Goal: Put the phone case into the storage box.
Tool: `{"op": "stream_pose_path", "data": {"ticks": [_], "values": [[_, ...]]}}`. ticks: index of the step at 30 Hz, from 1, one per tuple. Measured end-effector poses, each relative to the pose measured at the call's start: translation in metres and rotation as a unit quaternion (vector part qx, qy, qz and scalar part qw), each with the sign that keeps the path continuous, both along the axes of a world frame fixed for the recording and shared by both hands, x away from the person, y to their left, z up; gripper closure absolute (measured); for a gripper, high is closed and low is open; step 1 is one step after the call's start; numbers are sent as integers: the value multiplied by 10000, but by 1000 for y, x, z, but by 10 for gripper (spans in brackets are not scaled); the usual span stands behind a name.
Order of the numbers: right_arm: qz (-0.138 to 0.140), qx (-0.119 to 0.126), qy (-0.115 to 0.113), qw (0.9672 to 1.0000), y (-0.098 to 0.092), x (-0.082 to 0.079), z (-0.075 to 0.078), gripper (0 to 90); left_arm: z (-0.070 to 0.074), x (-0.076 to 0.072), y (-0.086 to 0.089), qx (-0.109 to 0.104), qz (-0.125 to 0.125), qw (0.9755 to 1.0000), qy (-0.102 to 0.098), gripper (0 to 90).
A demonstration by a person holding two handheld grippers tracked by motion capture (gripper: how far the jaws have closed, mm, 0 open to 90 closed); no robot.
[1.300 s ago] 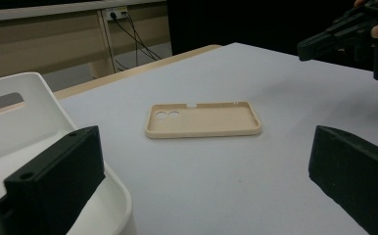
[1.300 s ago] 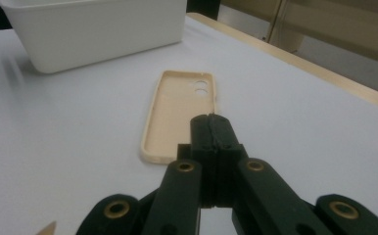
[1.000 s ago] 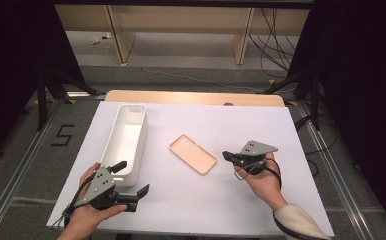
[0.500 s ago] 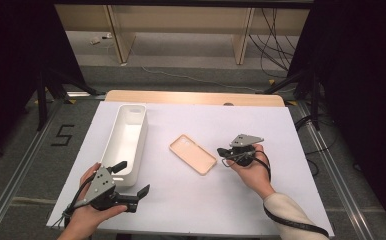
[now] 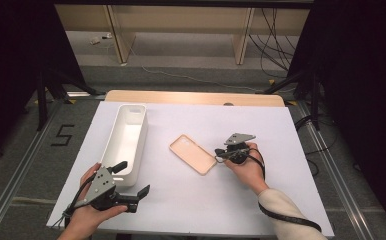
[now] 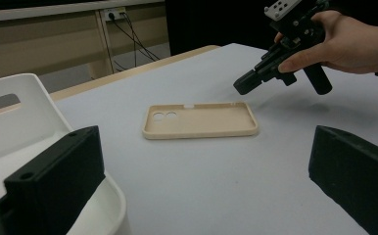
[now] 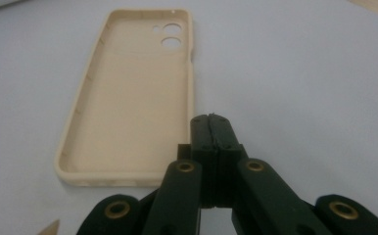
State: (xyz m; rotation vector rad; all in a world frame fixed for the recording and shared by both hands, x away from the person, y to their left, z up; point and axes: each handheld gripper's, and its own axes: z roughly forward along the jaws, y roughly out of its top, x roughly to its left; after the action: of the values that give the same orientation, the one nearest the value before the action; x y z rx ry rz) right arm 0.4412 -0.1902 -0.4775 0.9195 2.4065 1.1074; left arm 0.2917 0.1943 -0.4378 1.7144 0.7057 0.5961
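- The right hand-held gripper is seen with its jaws pressed together, nothing between them, its tip just beside the phone case at the case's 3 o'clock edge.
- The left hand-held gripper is held wide open and empty, at 7 o'clock on the worktop.
- The phone case lies flat, hollow side up, mid-worktop.

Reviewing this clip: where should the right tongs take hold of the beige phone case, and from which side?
Probably the raised short end wall nearest the right tongs. The phone case lies flat, open side up, so only its thin rim stands proud. The tongs are shut beside that end; open them, then come down with one pad inside and one outside the wall.
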Motion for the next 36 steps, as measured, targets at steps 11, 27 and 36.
{"op": "stream_pose_path", "data": {"ticks": [11,27,36], "values": [[-131,-31,211,9997,0,0,-6,900,0,0,0,-6,3,10000,1,0],[-58,-177,389,9991,0,1,-9,900,0,0,0,2,9,10000,-13,0],[-30,-187,267,9995,1,1,-12,900,0,-1,0,-29,17,10000,9,0]]}}
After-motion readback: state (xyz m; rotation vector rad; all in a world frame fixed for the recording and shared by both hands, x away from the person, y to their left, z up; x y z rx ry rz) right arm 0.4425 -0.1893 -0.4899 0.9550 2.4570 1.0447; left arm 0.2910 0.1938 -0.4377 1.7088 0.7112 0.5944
